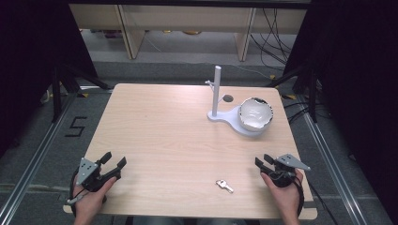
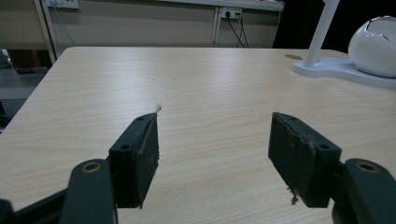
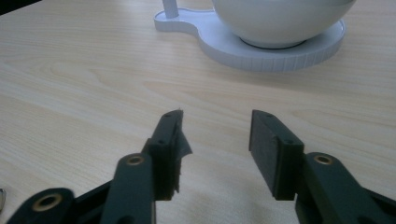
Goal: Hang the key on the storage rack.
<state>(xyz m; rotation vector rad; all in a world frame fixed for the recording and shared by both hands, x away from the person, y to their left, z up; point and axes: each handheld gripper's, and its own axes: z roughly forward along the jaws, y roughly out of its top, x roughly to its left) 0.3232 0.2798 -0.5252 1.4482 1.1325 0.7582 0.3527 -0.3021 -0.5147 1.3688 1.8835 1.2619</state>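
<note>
A small metal key point(image 1: 225, 186) lies on the wooden table point(image 1: 169, 136) near its front edge, between my two hands. My left gripper point(image 1: 115, 163) rests at the front left corner, open, with bare table between its pads point(image 2: 140, 154). At the front right my right gripper point(image 1: 262, 161) is open too, nothing between its fingers point(image 3: 268, 149). A white bowl point(image 1: 256, 113) sits on the round base of a white stand point(image 1: 216, 91) at the back right; the right gripper view has the bowl point(image 3: 280, 21) straight ahead, the left gripper view has it point(image 2: 376, 46) far right.
A round cable hole point(image 1: 228, 98) sits behind the stand. Beyond the table stand wooden furniture legs point(image 1: 131, 33) and loose cables point(image 1: 277, 33) on the floor. Black tripod legs point(image 1: 70, 79) stand left and right of the table.
</note>
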